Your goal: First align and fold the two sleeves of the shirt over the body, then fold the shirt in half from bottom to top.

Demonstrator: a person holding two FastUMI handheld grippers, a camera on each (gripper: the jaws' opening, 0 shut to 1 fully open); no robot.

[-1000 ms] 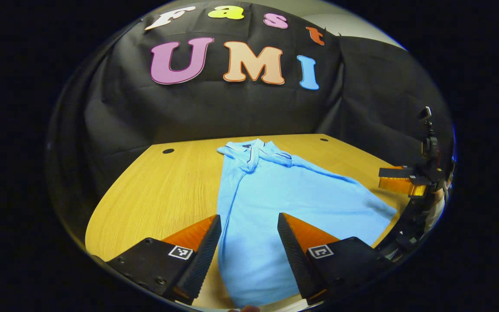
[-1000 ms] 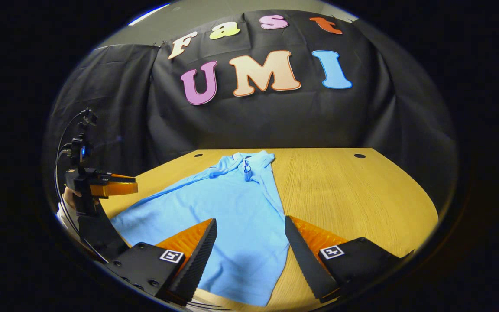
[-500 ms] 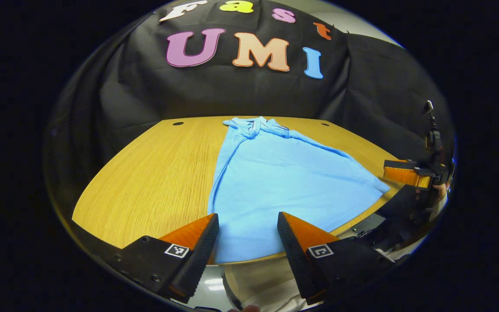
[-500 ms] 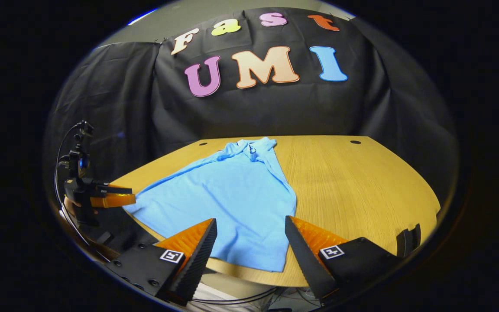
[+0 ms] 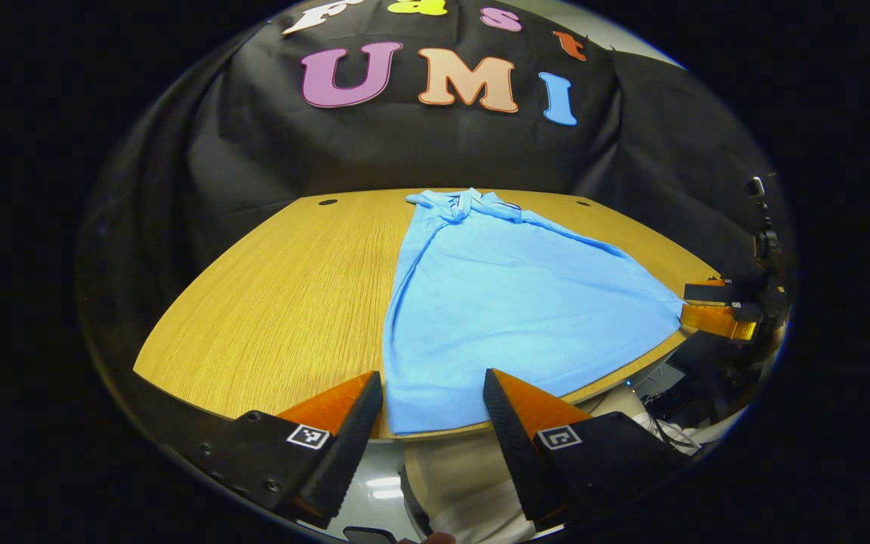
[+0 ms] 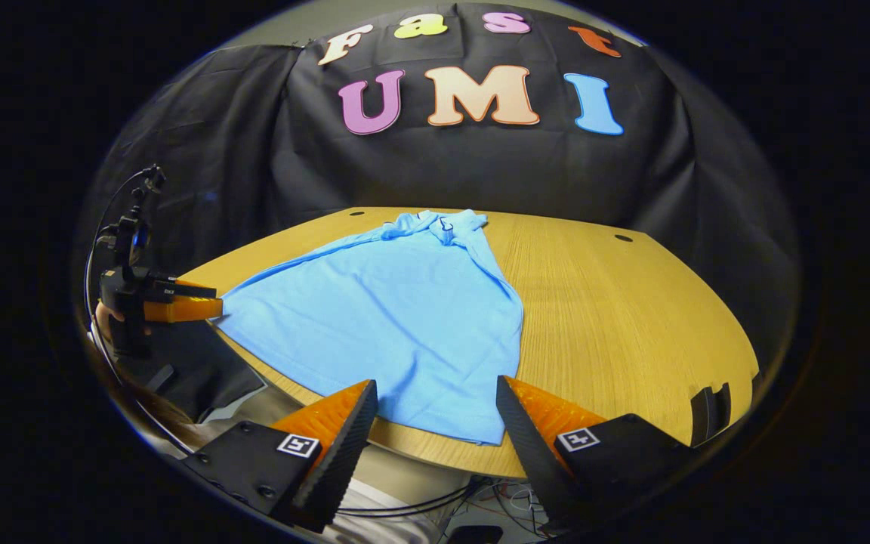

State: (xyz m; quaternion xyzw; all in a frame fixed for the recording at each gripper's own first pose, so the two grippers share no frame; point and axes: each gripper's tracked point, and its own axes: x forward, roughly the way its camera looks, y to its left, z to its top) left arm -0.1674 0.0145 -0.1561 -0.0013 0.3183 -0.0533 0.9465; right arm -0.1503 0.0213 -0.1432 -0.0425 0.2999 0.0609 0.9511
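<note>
Lying flat on the bench point(image 5: 269, 302), the shirt point(image 5: 510, 302) stayed put while the left tool point(image 5: 431, 397) and right tool point(image 6: 435, 404), both gaping and empty, drew back past its hem; the right gripper view showed cables beneath.

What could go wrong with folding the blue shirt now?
The shirt lies with its hem at the table's near edge, so a tug might drag it off. Both grippers, left and right, are open and hold nothing; they might pinch unevenly. The collar end looks bunched, so the fold may come out crooked.
</note>
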